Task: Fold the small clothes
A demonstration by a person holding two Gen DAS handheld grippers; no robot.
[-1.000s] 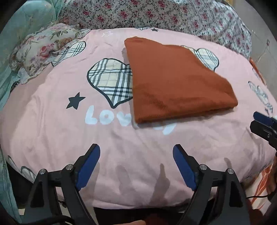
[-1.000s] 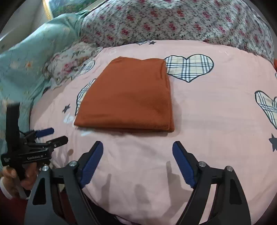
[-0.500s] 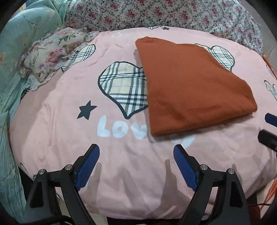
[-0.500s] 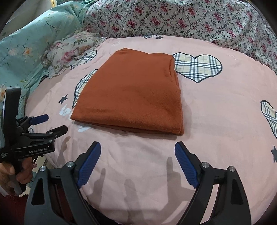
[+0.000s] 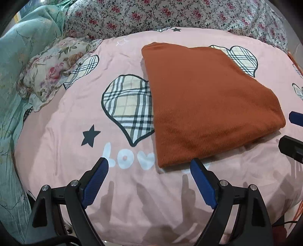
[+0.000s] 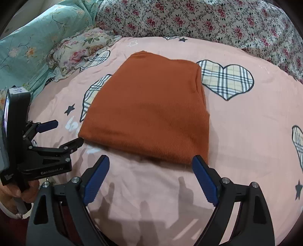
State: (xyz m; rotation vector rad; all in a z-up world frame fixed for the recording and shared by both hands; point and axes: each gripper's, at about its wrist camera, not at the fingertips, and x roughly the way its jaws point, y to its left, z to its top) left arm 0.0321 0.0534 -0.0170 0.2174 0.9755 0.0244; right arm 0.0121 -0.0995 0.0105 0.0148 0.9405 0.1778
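Observation:
A rust-orange garment [image 5: 204, 106] lies folded flat in a rectangle on the pink bed cover [image 5: 66, 151]; it also shows in the right wrist view [image 6: 151, 111]. My left gripper [image 5: 149, 164] is open and empty, just short of the garment's near left corner. My right gripper [image 6: 151, 162] is open and empty, its tips at the garment's near edge. The left gripper also shows in the right wrist view [image 6: 62, 132], open, by the garment's left corner. The right gripper's fingertips [image 5: 295, 118] show at the left wrist view's right edge.
A floral pillow [image 5: 53, 64] lies at the left, a teal floral quilt [image 5: 22, 56] beyond it. A flowered blanket [image 5: 170, 15] runs along the back. The bed's near edge lies under both grippers.
Both grippers have moved forward towards the garment's near edge, which now fills more of each view. Both stay open. The garment has not moved.

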